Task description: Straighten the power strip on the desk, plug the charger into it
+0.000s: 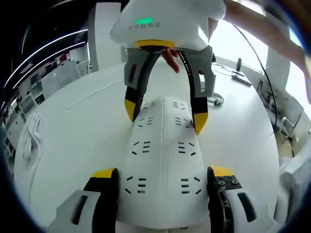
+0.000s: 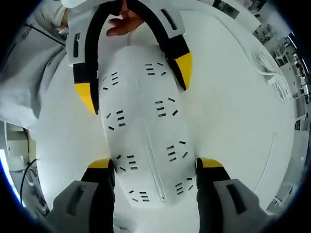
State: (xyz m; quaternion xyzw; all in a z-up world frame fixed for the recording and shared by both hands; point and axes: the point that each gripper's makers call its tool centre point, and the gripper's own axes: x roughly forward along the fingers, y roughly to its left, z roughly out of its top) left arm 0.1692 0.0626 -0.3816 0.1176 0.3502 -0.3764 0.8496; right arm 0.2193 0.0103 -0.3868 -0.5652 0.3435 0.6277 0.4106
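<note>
A long white power strip (image 1: 163,145) with two rows of sockets lies flat on the white desk (image 1: 82,121). My left gripper (image 1: 163,172) holds its near end, with the yellow-tipped jaws pressed against both long sides. The right gripper (image 1: 165,115) clamps the far end the same way. In the right gripper view the power strip (image 2: 141,121) runs away from my right gripper (image 2: 155,163) toward the left gripper (image 2: 136,82), which straddles the other end. A white coiled cable (image 1: 31,128) lies off to the side on the desk.
The white coiled cable (image 2: 272,73) sits near the desk edge. A person's hand (image 1: 170,60) and pale sleeve (image 2: 29,82) are behind the grippers. A small cable loop (image 1: 217,99) and a dark upright object (image 1: 238,64) sit at the desk's far side.
</note>
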